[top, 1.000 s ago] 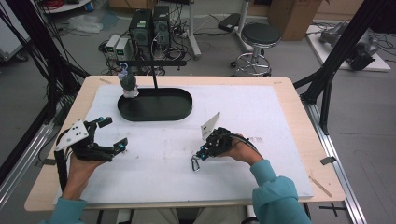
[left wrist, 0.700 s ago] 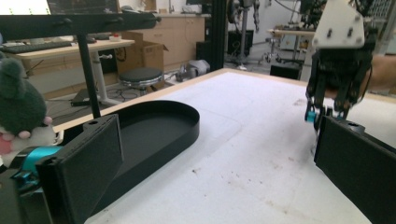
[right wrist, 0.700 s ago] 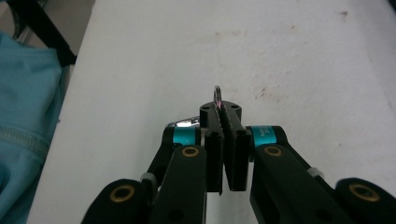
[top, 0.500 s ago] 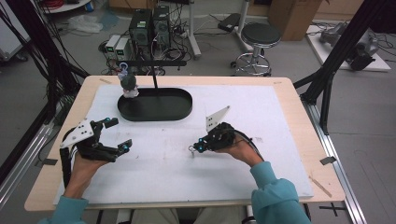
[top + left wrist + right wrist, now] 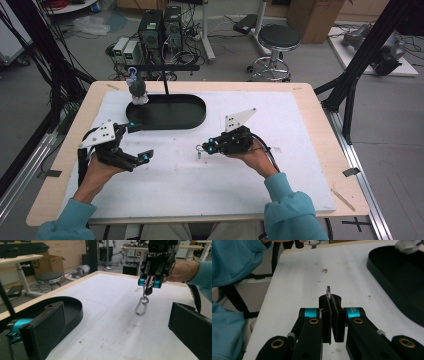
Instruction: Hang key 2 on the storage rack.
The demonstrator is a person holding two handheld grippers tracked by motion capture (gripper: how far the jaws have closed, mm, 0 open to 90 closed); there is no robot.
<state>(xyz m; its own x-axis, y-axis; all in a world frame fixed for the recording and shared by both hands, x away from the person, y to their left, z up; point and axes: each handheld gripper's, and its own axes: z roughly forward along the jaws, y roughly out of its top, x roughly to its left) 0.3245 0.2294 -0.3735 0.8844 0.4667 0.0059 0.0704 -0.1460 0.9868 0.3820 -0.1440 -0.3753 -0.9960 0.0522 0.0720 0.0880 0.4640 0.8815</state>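
While the wooden worktop (image 5: 320, 107) with its white mat (image 5: 280, 170) takes up most of the scene, the work itself is small and sits near the middle of it. At the far left of the mat lies a black oval tray (image 5: 170, 112) with a thin post and crossbar rising from it, and a small figurine (image 5: 138, 91) stands at its left end, possibly hung from the bar, though I cannot tell. The right claw (image 5: 202, 148) is pinched tight on the metal ring (image 5: 144, 299) of a small keychain; its little silvery cylinder (image 5: 140, 309) dangles below, low over the mat, and whether its bottom end touches the surface I cannot say. The left claw (image 5: 137, 141) hovers just in front of the tray with its jaws spread wide and nothing between them, pointed across toward the hanging piece. As I judge it, the pick-up is done: the keychain is gripped and lifted near the middle of the mat, well apart from the tray. What seems left is carrying it over and hooking the ring onto the crossbar, perhaps with the empty claw steadying it.
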